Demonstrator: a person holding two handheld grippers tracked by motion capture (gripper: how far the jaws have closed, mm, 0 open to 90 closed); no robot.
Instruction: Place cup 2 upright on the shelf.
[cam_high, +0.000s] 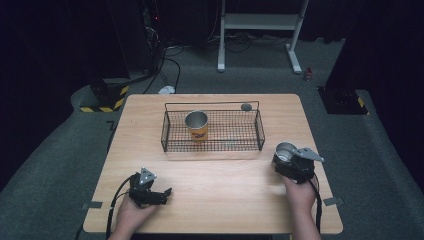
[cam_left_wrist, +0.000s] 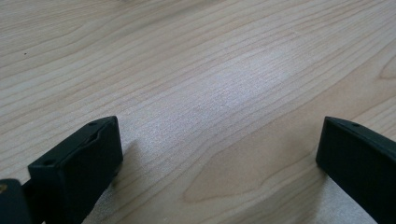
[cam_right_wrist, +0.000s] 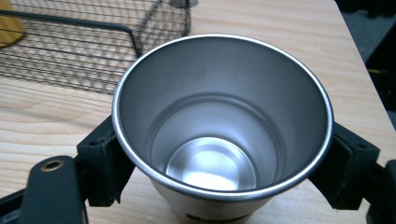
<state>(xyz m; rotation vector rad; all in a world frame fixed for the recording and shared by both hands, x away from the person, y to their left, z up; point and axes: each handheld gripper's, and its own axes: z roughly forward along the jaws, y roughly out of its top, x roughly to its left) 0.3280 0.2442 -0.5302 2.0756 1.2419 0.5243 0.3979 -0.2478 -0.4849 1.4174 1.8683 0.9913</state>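
One cup in the basket, a second cup held outside it.

The right gripper (cam_high: 289, 159) pinches a steel cup (cam_right_wrist: 222, 123) near the table's (cam_high: 225, 185) right edge, just in front of the wire basket's (cam_high: 212, 146) right corner; a yellow cup (cam_high: 197, 125) already stands inside, left of centre, with free floor to its right. The left gripper (cam_high: 159, 192) rests spread and empty over bare wood. Judging by this, about half remains.

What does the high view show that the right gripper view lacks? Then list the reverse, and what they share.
High view alone: the left gripper, open over bare table; both hands; a small grey disc; the floor.

Right gripper view alone: the steel cup's empty inside down to its bottom, and fingers pressed on both sides.

Both: that cup, the wire basket, the yellow cup, the table.
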